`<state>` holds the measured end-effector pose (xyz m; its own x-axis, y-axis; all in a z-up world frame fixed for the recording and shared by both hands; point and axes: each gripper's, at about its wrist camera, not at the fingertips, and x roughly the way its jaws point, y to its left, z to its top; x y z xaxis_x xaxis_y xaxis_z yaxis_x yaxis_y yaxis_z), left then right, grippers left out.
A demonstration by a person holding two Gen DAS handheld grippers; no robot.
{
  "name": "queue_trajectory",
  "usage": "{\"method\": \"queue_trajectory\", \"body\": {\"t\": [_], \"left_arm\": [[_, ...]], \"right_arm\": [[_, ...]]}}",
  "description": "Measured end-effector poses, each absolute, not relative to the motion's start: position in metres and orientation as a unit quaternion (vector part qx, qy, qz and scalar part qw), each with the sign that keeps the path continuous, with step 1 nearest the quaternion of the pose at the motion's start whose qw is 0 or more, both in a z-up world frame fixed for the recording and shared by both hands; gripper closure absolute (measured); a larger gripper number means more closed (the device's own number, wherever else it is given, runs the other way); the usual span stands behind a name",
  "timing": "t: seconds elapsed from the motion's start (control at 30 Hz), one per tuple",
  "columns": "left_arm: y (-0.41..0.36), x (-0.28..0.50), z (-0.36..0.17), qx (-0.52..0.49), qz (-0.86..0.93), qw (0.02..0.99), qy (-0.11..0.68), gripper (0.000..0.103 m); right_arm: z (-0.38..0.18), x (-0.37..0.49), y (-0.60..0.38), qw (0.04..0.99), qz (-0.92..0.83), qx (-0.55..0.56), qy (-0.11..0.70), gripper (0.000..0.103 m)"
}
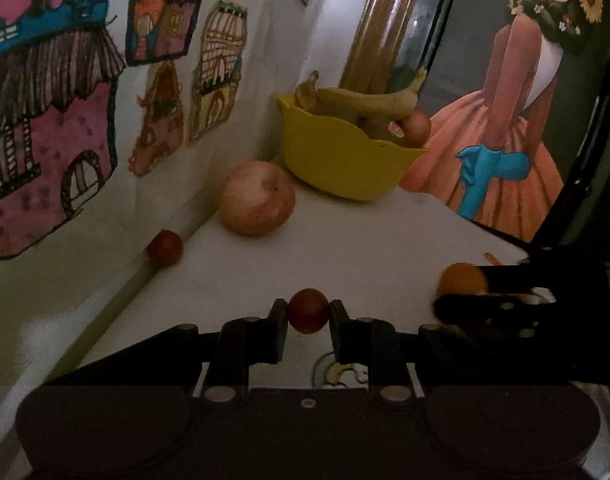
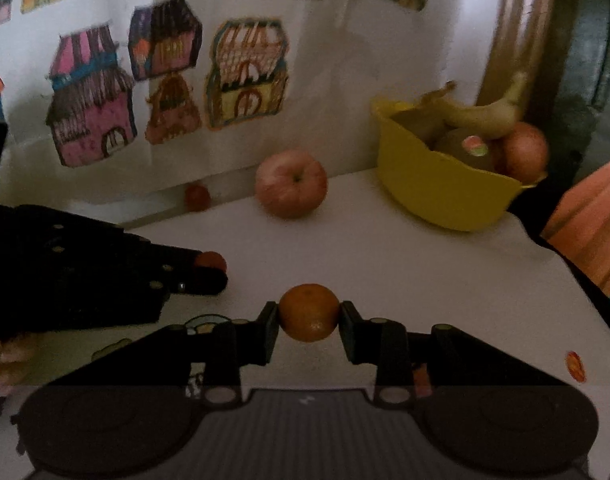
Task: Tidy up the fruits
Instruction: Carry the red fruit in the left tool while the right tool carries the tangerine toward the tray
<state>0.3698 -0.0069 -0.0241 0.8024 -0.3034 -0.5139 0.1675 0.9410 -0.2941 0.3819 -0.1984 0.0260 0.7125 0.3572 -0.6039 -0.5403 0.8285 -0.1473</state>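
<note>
My left gripper [image 1: 308, 312] is shut on a small red fruit [image 1: 308, 310] just above the white table [image 1: 365, 232]. My right gripper [image 2: 309, 316] is shut on a small orange [image 2: 309, 312] above the table; it also shows at the right of the left wrist view [image 1: 463, 280]. A yellow bowl [image 1: 337, 156] stands at the back by the wall and holds bananas [image 1: 369, 100] and a red fruit [image 1: 416, 127]. A big apple [image 1: 257, 198] sits in front of the bowl. Another small red fruit [image 1: 165, 247] lies by the wall.
Drawings of houses [image 1: 53, 128] hang on the wall to the left. A painting of a girl in an orange dress [image 1: 505, 120] leans at the table's right. A wooden post [image 1: 385, 20] rises behind the bowl. The left gripper shows at the left of the right wrist view [image 2: 211, 270].
</note>
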Motion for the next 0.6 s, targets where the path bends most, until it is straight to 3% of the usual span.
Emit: {"method": "queue_trajectory", "body": {"t": [0.6], "left_arm": [[-0.092,0.321,0.051,-0.118,-0.176,0.951,0.223,0.079]], "right_arm": [[0.081,0.281,-0.317,0.964,0.131,-0.091,0.212,0.066]]}}
